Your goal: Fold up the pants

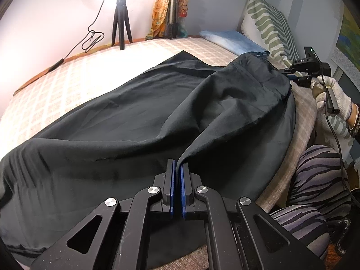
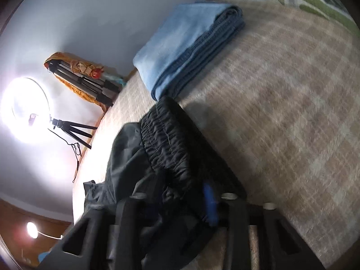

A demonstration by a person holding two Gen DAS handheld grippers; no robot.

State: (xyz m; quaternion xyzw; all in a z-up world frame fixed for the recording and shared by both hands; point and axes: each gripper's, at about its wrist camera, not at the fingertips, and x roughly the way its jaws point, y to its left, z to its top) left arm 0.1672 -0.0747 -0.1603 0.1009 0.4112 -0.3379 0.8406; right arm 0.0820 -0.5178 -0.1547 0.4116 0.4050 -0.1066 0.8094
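Two grippers work one pair of black pants [image 1: 126, 117] spread across a bed [image 1: 56, 85] with a checked cover. The left gripper [image 1: 177, 168] is nearest, its jaws closed on a raised fold of the fabric; the blue pads [image 1: 172, 180] nearly meet. Its lower frame is cut off by the picture edge. Farther along, the right gripper [image 1: 290, 73], held in a gloved hand [image 1: 333, 99], sits at the gathered waistband [image 2: 166, 139]. The right wrist view is blurred: fabric lies between the jaws, one blue pad [image 2: 210, 204] showing, the other hidden; whether they press cannot be told. Beyond lie a folded blue towel [image 2: 186, 45], a patterned pillow [image 1: 267, 24] and a small tripod [image 1: 121, 20].
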